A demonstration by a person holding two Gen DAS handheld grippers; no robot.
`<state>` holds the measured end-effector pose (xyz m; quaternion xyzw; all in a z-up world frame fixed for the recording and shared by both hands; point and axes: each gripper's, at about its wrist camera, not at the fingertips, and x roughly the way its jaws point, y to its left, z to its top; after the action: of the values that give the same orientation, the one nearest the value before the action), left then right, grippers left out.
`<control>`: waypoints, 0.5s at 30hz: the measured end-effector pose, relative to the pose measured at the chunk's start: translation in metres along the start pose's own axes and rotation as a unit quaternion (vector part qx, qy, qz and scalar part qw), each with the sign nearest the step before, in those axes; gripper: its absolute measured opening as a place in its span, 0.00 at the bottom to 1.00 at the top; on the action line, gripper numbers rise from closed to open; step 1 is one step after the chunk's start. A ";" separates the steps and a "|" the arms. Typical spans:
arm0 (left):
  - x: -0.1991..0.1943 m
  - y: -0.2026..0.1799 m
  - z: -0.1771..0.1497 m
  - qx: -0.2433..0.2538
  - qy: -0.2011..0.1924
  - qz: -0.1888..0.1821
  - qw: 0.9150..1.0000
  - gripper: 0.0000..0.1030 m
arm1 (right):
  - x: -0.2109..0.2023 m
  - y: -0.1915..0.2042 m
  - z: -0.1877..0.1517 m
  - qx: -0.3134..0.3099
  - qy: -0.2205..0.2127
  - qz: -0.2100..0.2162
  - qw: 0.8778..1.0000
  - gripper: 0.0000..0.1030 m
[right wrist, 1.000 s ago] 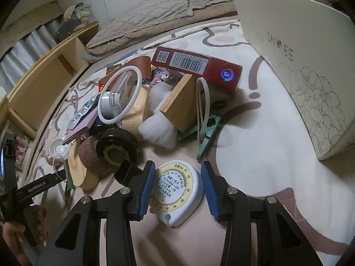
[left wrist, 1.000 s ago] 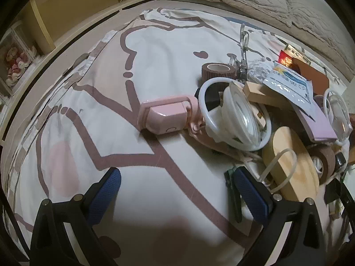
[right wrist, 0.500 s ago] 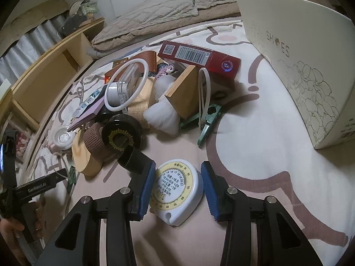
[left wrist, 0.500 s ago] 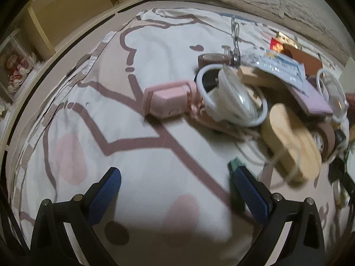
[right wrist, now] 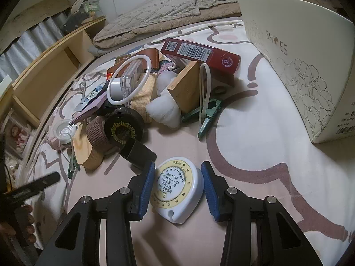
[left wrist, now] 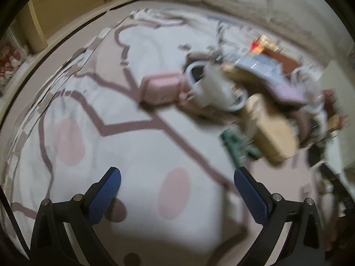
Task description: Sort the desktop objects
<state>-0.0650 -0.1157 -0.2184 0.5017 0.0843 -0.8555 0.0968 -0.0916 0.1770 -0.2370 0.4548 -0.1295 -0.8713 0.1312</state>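
Observation:
A white and yellow round tape measure [right wrist: 175, 190] sits between the blue pads of my right gripper [right wrist: 177, 177], which is shut on it just above the bedsheet. A pile of small objects lies beyond it: a black round tin [right wrist: 123, 128], a wooden block [right wrist: 186, 88], a green clip [right wrist: 208, 115], a white ring [right wrist: 128, 79] and a red box [right wrist: 199, 53]. My left gripper [left wrist: 175, 190] hangs open over bare sheet, nothing between its fingers. The left wrist view is blurred; a pink box [left wrist: 163, 88] and a wooden disc [left wrist: 270, 128] lie ahead of it to the right.
A large white shoe box [right wrist: 299, 55] stands at the right on the patterned sheet [right wrist: 255, 133]. A grey quilt [right wrist: 166, 11] lies at the back and wooden shelving [right wrist: 48, 66] runs along the left. A hand [right wrist: 13, 228] holds the left gripper at the left edge.
My left gripper has drawn back from the pile, which now sits farther up and to the right in its blurred view. The right gripper has kept still with the tape measure in it.

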 end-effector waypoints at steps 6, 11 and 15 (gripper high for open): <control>0.003 -0.002 0.017 -0.027 -0.026 -0.009 0.999 1.00 | 0.000 0.000 0.000 0.001 0.000 0.000 1.000 0.42; 0.005 -0.003 0.025 -0.035 -0.023 -0.043 0.998 0.99 | 0.001 -0.001 0.000 0.000 0.001 -0.001 1.000 0.42; 0.000 -0.018 0.029 -0.009 -0.043 -0.051 0.998 0.98 | 0.001 0.000 0.001 0.000 0.001 -0.002 1.000 0.42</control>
<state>-0.0936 -0.1054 -0.2032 0.4586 0.1132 -0.8792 0.0616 -0.0928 0.1768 -0.2376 0.4557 -0.1280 -0.8713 0.1297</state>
